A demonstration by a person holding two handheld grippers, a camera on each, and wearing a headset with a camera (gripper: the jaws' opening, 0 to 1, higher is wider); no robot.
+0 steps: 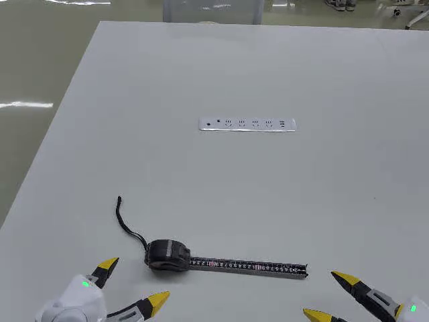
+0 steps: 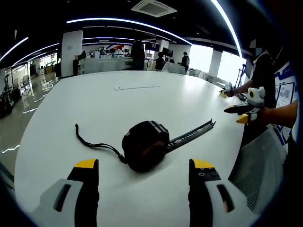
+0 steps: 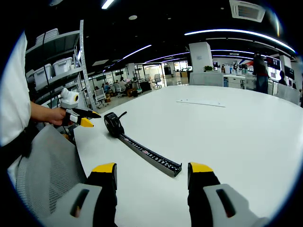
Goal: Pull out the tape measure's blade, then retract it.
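OPERATOR: Report the layout, largest item first.

TECHNICIAN: The white bench (image 1: 322, 80) carries everything. A white power strip (image 1: 247, 125) lies flat near its middle. The tape measure (image 1: 175, 257) lies toward the near edge, at 6 o'clock of the power strip and well apart from it. Its black case (image 1: 167, 255) rests on the bench. The blade (image 1: 248, 267) runs flat from the case toward 3 o'clock and finishes at the end hook (image 1: 305, 271). A black wrist strap (image 1: 127, 225) trails from the case toward 11 o'clock.

OPERATOR: Task progress?

TECHNICIAN: Judged from the layout, step one, the pull-out, appears complete: a good length of blade lies exposed with nothing holding it. That suggests the lock is engaged, though the lock itself is too small to make out. Step two, retraction, is not yet done.

OPERATOR: Condition of the tongs?

TECHNICIAN: Left tongs (image 1: 133, 282): at 8 o'clock of the case and near it, jaws spread wide, gripping nothing, touching nothing. In the left gripper view the case sits just beyond the yellow jaw tips, centred between them. Right tongs (image 1: 330, 295): at 4 o'clock of the end hook and near it, jaws likewise wide apart, empty, clear of the blade. In the right gripper view the end hook lies just ahead, between the tips.
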